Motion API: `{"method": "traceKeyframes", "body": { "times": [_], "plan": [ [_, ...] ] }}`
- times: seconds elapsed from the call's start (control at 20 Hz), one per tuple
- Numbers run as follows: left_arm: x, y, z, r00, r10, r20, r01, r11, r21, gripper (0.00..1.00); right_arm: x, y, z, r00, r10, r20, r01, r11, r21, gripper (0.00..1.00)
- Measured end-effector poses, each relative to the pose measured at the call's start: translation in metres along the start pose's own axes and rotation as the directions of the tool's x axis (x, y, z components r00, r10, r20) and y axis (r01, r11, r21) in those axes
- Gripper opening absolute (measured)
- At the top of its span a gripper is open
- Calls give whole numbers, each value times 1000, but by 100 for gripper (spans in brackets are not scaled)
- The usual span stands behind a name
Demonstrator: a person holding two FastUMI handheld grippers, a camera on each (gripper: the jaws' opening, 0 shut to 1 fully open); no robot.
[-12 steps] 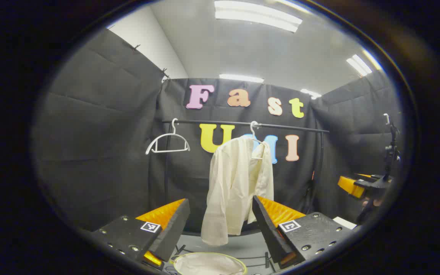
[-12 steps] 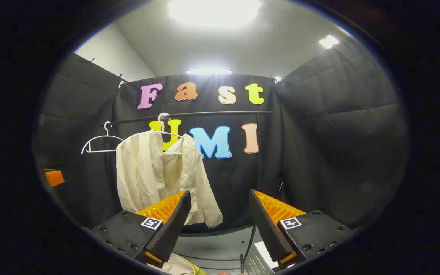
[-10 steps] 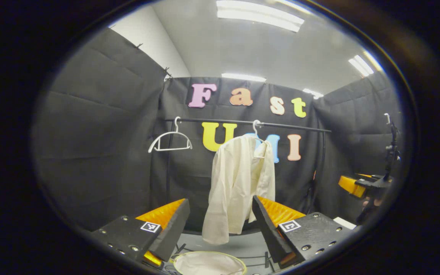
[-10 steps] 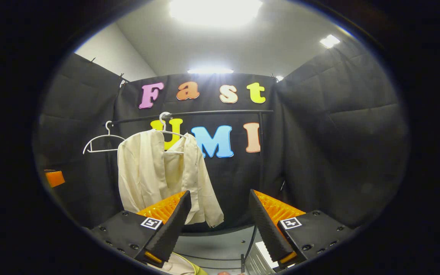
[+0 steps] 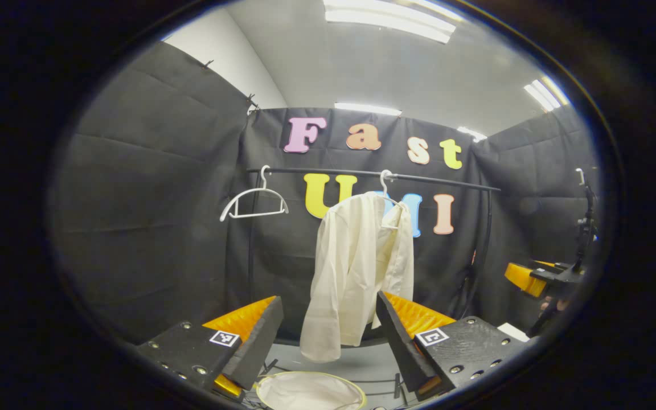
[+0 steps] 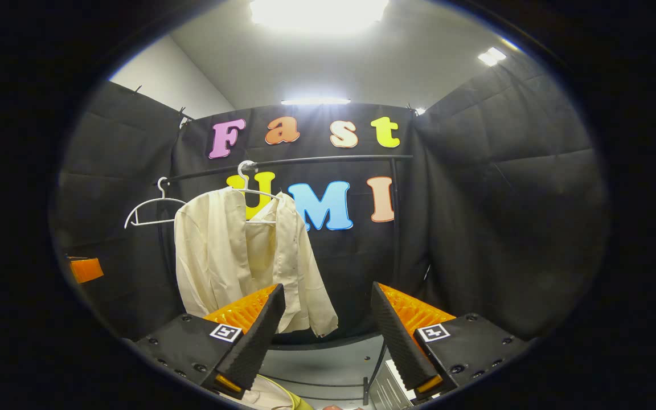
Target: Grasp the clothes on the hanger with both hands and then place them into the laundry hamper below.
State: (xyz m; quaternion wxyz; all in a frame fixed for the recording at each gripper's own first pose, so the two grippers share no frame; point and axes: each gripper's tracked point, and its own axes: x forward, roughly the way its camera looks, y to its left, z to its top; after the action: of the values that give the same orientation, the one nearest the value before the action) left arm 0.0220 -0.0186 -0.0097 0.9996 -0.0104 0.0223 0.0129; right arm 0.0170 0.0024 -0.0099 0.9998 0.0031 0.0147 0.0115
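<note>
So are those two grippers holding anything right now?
No. Both the left gripper and the right gripper are open and empty; the cream shirt hangs on its hanger, untouched.

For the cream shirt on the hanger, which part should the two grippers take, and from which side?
Probably the two shoulders of the cream shirt, where it drapes over the hanger, approached from the front. It hangs open and facing the grippers, so each shoulder edge is exposed; the left gripper and right gripper are open.

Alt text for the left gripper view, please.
A cream shirt hangs on a white hanger from a black rail, beyond the open left gripper. An empty hanger hangs to its left; the laundry hamper sits below.
</note>
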Motion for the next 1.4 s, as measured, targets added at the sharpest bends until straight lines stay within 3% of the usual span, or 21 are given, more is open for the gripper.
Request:
{"method": "traceKeyframes", "body": {
  "times": [0.7, 1.15, 1.4],
  "plan": [
    [65, -50, 13, 997, -68, -32, 69, 998, 7, 96, 49, 2, 10, 999, 35, -31, -34, 999, 36, 94],
    [183, -101, 35, 996, -85, -1, 85, 996, 19, 96, 147, -2, 23, 996, 90, -18, -89, 994, 67, 93],
    [252, -119, 38, 997, -71, 1, 71, 997, 40, 96, 203, 22, 16, 983, 179, -41, -176, 982, 72, 95]
  ]
}}
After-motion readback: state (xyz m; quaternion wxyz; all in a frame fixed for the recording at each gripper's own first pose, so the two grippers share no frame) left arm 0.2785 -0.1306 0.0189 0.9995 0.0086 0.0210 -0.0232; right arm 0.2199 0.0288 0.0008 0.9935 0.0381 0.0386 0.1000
